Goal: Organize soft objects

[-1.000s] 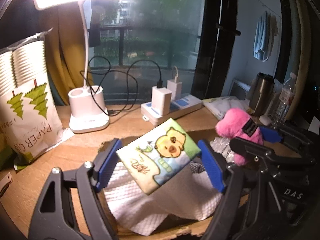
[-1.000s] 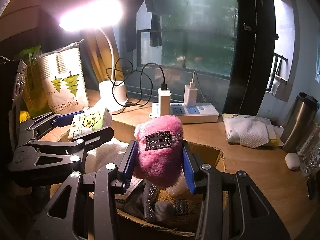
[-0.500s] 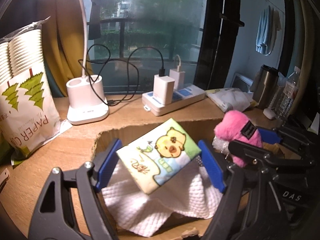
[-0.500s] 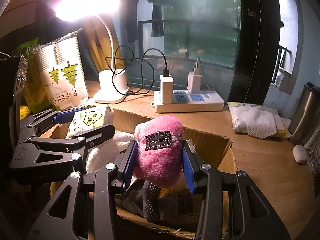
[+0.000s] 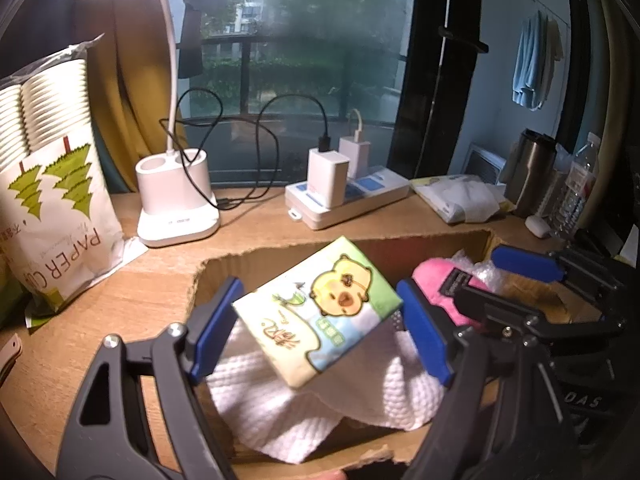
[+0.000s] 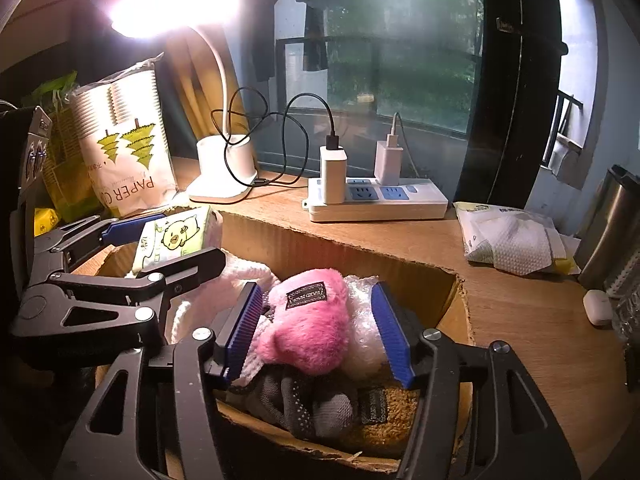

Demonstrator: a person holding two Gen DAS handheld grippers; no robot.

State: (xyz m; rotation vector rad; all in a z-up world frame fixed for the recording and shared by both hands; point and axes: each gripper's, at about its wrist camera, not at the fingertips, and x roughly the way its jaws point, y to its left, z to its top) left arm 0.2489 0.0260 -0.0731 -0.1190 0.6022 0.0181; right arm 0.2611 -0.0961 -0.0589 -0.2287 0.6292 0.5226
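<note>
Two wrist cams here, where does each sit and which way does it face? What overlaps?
Left wrist: sits on the left tool, looks forward and down into the box; own two fingers grip the tissue pack; right tool at the right edge.
Right wrist: sits on the right tool, looks forward and down into the box; own jaws, just opened, flank the pink plush without pressing; left tool at the left.
Shared: box, pack, plush, lamp, power strip, paper cups.

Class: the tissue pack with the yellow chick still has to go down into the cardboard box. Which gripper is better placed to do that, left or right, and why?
Left. The left gripper holds the tissue pack over the cardboard box. The right gripper has just been opening; the pink plush lies between its pads.
</note>
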